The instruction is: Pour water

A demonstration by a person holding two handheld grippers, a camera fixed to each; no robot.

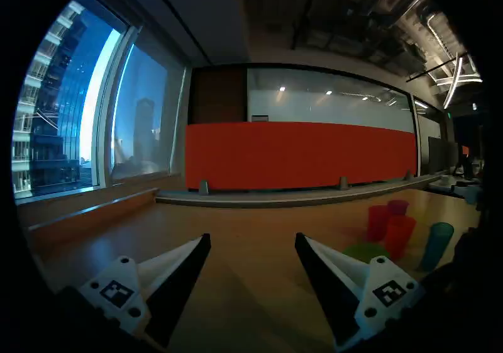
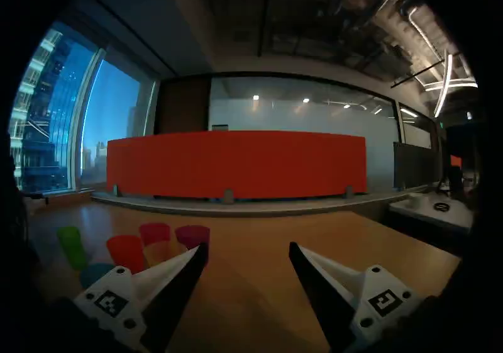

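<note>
Several coloured plastic cups stand grouped on the wooden table (image 1: 251, 227). In the left gripper view they sit to the right: a red cup (image 1: 377, 222), a magenta cup (image 1: 397, 207), an orange cup (image 1: 400, 236), a teal cup (image 1: 437, 245) and a green one (image 1: 364, 251). My left gripper (image 1: 253, 240) is open above the bare wood, left of them. In the right gripper view the green cup (image 2: 71, 246), orange cup (image 2: 126, 252), red cup (image 2: 154, 232) and magenta cup (image 2: 192, 235) stand at the left. My right gripper (image 2: 248, 247) is open, its left finger just right of the cups.
An orange divider panel (image 2: 236, 164) runs along the table's far edge. Large windows (image 1: 75, 126) line the left wall. A second desk with a white object (image 2: 434, 209) lies at the far right.
</note>
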